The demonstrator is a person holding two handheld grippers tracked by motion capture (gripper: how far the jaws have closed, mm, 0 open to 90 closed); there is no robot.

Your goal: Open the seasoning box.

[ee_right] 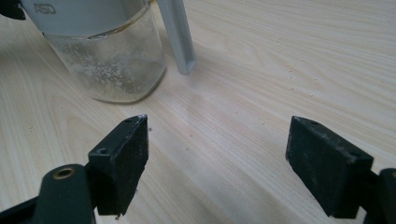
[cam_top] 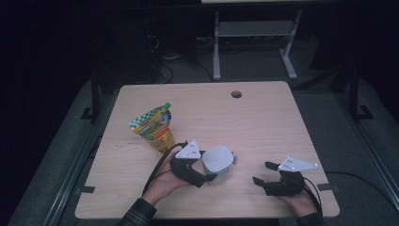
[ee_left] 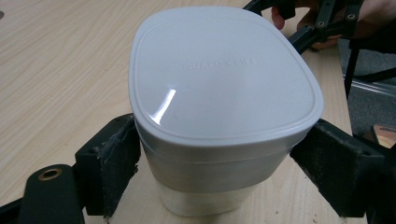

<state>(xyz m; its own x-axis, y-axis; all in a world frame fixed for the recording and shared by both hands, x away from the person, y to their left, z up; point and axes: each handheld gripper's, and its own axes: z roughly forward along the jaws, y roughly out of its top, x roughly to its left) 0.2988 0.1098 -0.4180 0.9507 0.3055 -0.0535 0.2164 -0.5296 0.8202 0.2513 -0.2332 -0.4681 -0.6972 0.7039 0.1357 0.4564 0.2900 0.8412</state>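
A clear container with a white lid (cam_top: pixel 217 162) stands upright near the table's front edge. My left gripper (cam_top: pixel 211 170) reaches it from the left. In the left gripper view the lid (ee_left: pixel 224 84) sits between the two black pads (ee_left: pixel 112 163), which lie against the container's walls just below the lid's rim. My right gripper (cam_top: pixel 262 173) rests to the container's right, apart from it, its jaws wide with bare wood between them (ee_right: pixel 217 163). The right gripper view shows the container's cloudy lower wall (ee_right: pixel 107 60) and a grey lid clip (ee_right: pixel 180 37) hanging down beside it.
A green and yellow stand-up pouch (cam_top: pixel 154 128) stands on the wooden table (cam_top: pixel 263 122), left of and behind the left gripper. A round cable hole (cam_top: pixel 236 94) sits near the far edge. A white desk frame (cam_top: pixel 254 33) stands on the floor beyond.
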